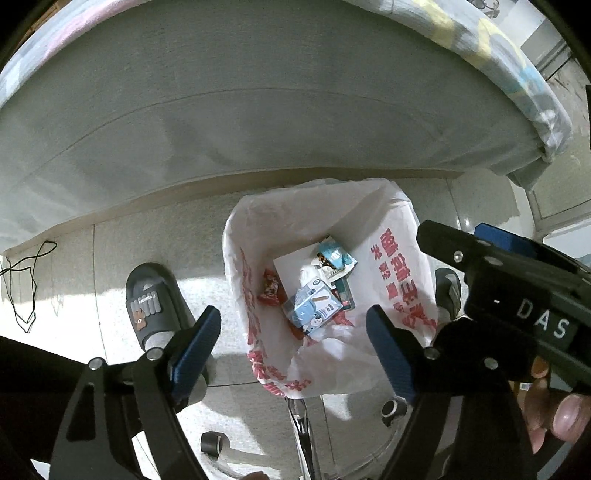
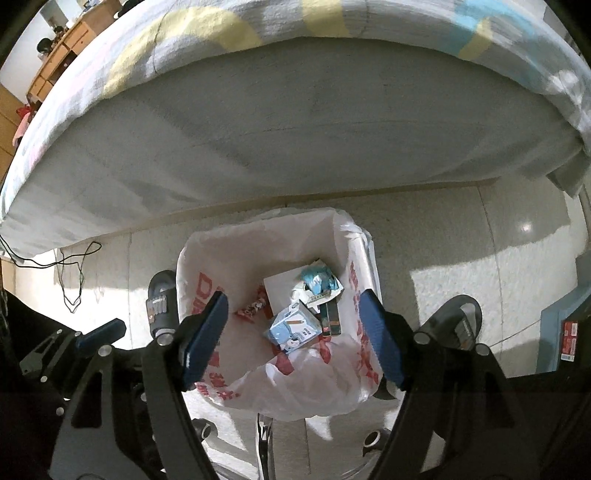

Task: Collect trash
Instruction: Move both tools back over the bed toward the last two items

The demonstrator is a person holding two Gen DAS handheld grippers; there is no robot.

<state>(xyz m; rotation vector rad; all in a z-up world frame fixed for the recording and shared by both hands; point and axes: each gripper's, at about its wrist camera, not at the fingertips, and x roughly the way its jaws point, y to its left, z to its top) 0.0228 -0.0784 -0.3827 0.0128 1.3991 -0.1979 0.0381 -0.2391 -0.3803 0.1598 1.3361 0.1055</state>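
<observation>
Trash lies at the bottom of a bin lined with a white plastic bag printed in red characters, standing on the pale floor just near the side of a bed. Going left to right inside the liner: a crumpled red wrapper against the left wall, then a light-blue drink carton with a cartoon figure, lying tilted on a white sheet, then a teal-and-white snack packet farther back, and a dark narrow box beside the carton on the right.

Left of the bin a thin black cable loops on the floor, and a dark slipper with a small bear badge sits beside the liner. Another dark slipper lies to the right of the bin.

The left gripper hangs over the near rim with its blue-padded jaws spread wide and nothing between them. The right gripper hovers over the same opening, likewise wide apart and empty; in the left wrist view its black body shows at the right, lettered "DAS".

The bed carries a pale patterned cover.
</observation>
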